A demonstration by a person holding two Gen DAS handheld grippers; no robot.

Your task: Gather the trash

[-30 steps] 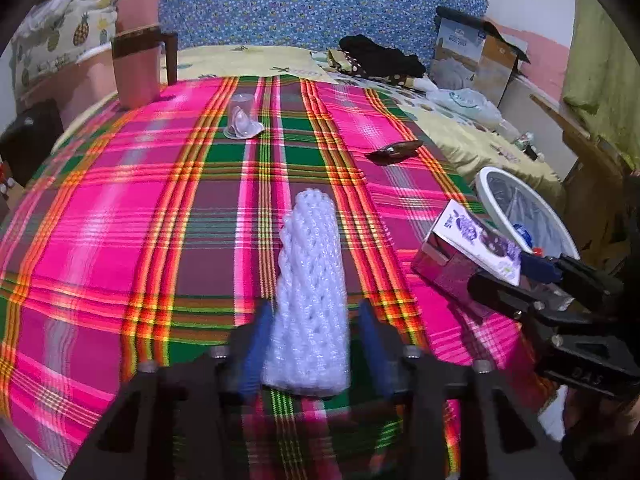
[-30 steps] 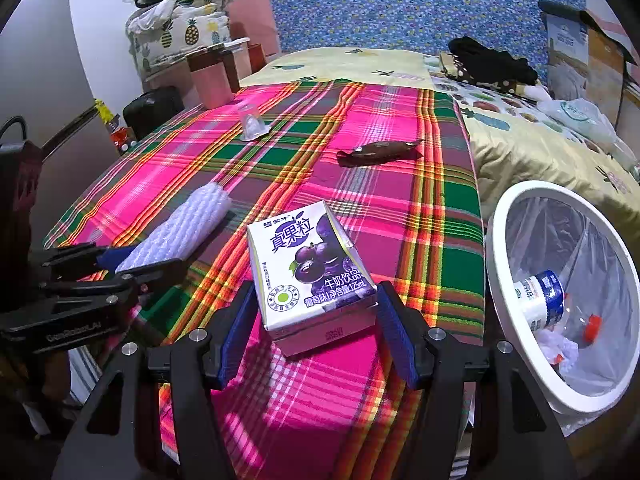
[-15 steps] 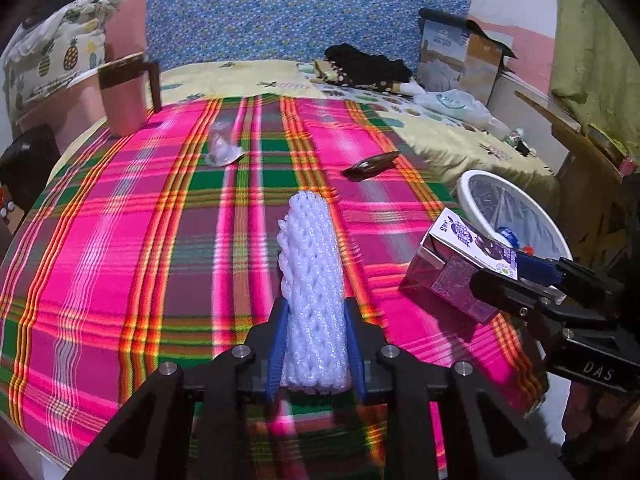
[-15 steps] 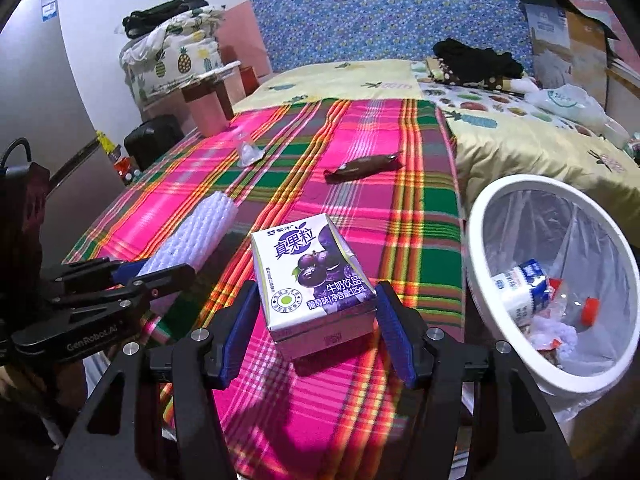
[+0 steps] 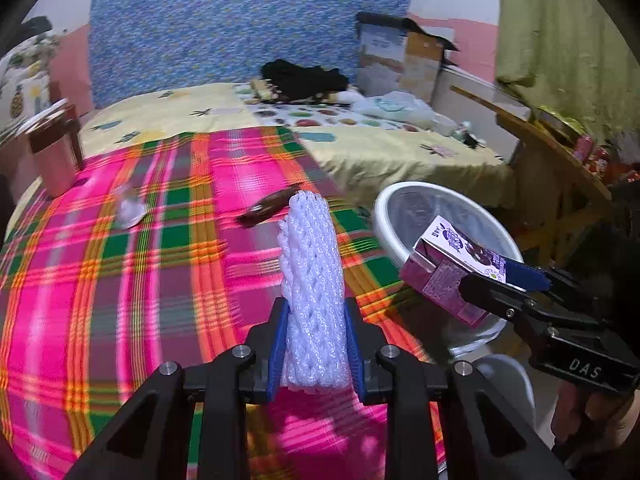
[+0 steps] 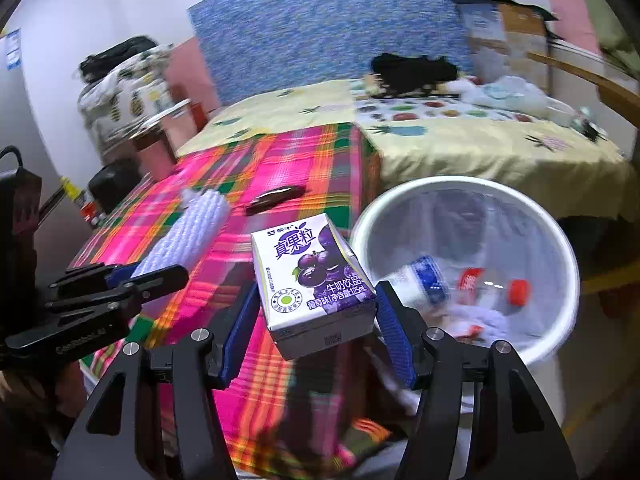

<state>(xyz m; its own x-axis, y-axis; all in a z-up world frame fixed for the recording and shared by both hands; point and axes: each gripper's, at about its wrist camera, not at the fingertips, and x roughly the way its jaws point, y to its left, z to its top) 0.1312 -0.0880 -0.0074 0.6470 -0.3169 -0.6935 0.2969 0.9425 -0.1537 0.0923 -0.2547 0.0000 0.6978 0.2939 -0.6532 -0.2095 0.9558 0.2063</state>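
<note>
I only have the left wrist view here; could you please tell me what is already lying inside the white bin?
Observer: In the right wrist view, the bin holds a small white bottle with a blue label and a clear bottle with a red cap.
Operator: Thank you. Is the right gripper properly closed on the carton?
Observer: Yes, its view shows the right gripper gripping the carton by both sides, the grape picture on the carton facing up.
Operator: What stands beyond the left gripper, off the bed?
Observer: A dark bag sits low beside the plaid blanket, left of the left gripper.
</note>
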